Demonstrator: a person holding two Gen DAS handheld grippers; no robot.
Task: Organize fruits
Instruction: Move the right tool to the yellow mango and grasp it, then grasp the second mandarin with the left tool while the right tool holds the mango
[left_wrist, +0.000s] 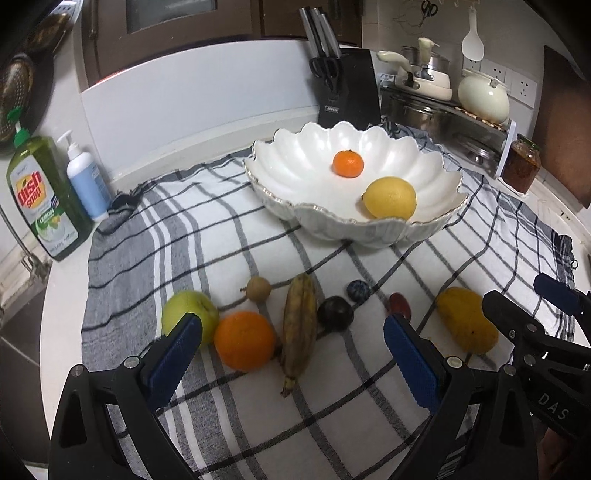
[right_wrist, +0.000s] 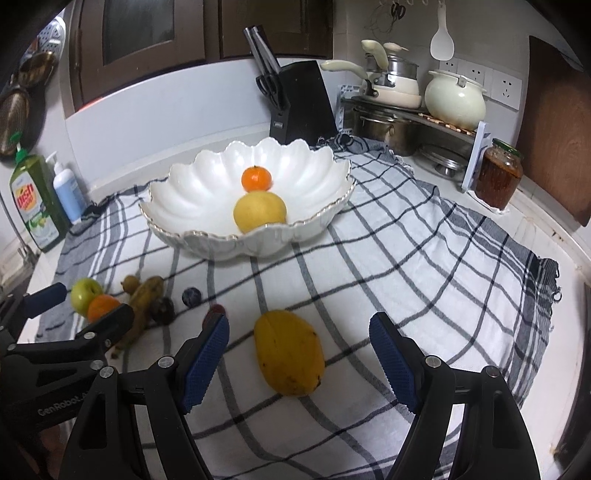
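Note:
A white scalloped bowl (left_wrist: 280, 155) (right_wrist: 177, 192) on the checked cloth holds a mandarin (left_wrist: 348, 163) (right_wrist: 256, 178) and a lemon (left_wrist: 390, 197) (right_wrist: 259, 211). A row of fruit lies in front: green apple (left_wrist: 186, 306), orange (left_wrist: 244, 339), brown banana (left_wrist: 299, 325), small tan fruit (left_wrist: 258, 289), dark plum (left_wrist: 335, 313), blue-black plum (left_wrist: 357, 291), red date (left_wrist: 399, 305), yellow mango (left_wrist: 467, 319) (right_wrist: 289, 351). My left gripper (left_wrist: 293, 354) is open, hovering over the orange and banana. My right gripper (right_wrist: 299, 360) is open with the mango between its fingers, untouched.
Dish soap (left_wrist: 44, 192) and a pump bottle (left_wrist: 85, 177) stand at the left edge. A knife block (left_wrist: 347, 88), pots on a rack (left_wrist: 436, 107) and a jar (left_wrist: 521, 163) line the back right. Open cloth lies right of the mango.

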